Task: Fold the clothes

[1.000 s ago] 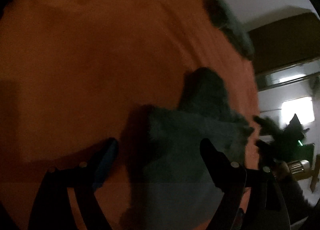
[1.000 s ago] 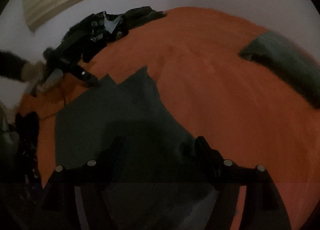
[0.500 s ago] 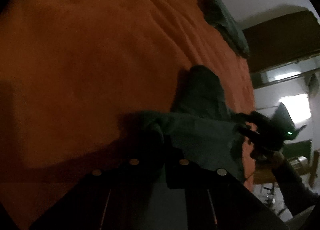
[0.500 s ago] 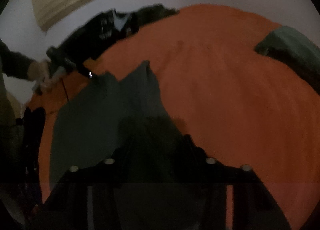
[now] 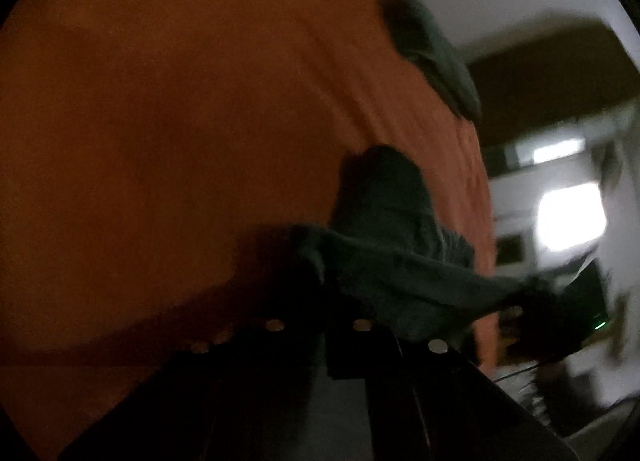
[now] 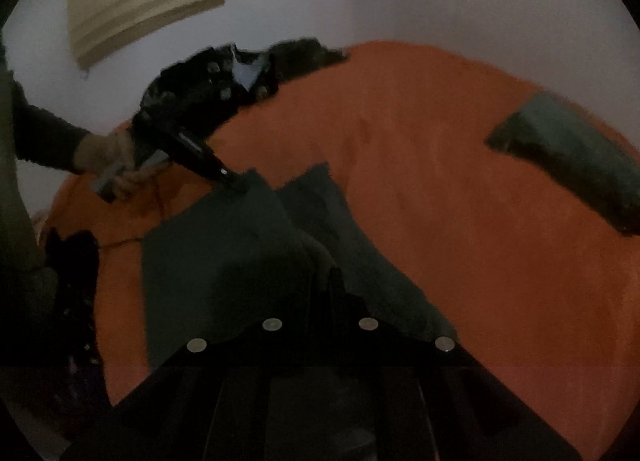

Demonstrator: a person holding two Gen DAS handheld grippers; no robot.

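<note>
Between your two claws the dark grey-green garment (image 6: 224,261) is pinched at both near corners. Your right claw (image 6: 320,293) has just been closing and now clenches a hem corner; your left claw (image 6: 234,183) grips the other, lifting that edge off the orange bed cover (image 6: 460,221). The rest of the cloth lies flat, one sleeve (image 6: 316,197) pointing away. I'd judge this fold only begun: corners taken, nothing laid over yet. The fabric looks soft, matte and limp, sagging between the grips. Further out, a folded grey-green piece (image 6: 572,157) rests on the fleecy cover, and a black heap of clothes (image 6: 224,81) waits by the wall.
</note>
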